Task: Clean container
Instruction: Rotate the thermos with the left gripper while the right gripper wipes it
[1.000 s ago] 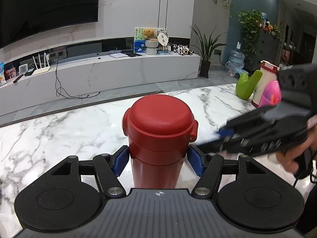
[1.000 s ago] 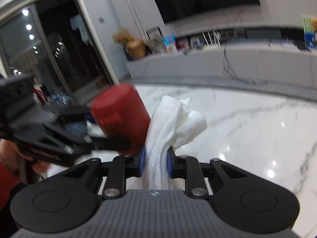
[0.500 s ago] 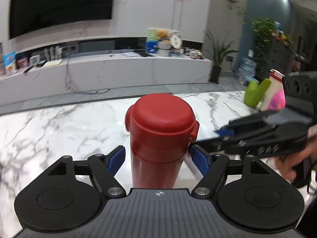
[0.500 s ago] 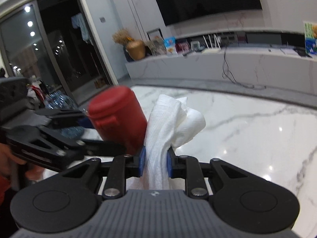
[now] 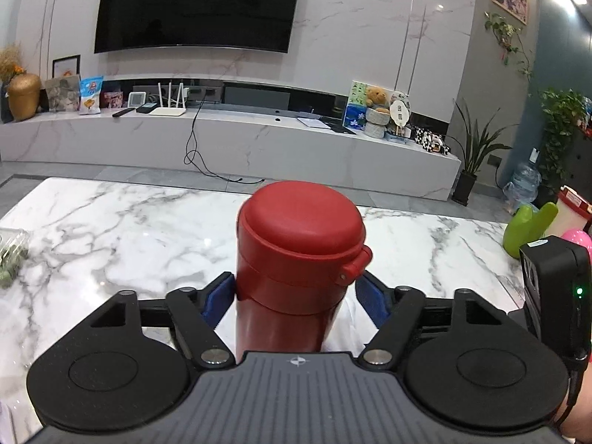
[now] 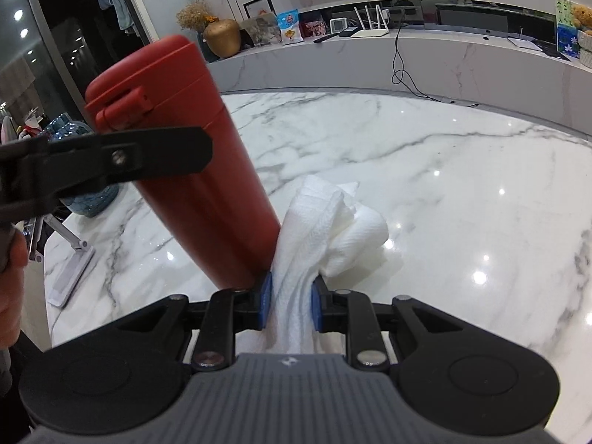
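Note:
A red flask with a closed red flip lid (image 5: 299, 259) is held between the blue pads of my left gripper (image 5: 296, 298), just below the lid, above the marble table (image 5: 111, 236). In the right wrist view the same red flask (image 6: 199, 170) leans to the left, with a left gripper finger (image 6: 122, 159) across it. My right gripper (image 6: 290, 303) is shut on a crumpled white paper towel (image 6: 325, 229), which presses against the lower right side of the flask.
A green object (image 5: 525, 233), a white and red container (image 5: 569, 211) and a pink item (image 5: 577, 238) stand at the table's right end. A clear box (image 5: 11, 255) lies at the left edge. A phone stand (image 6: 70, 270) lies on the table.
The right gripper with the towel has moved down along the flask, from beside the lid to its lower body. The left gripper has turned left, still holding the flask.

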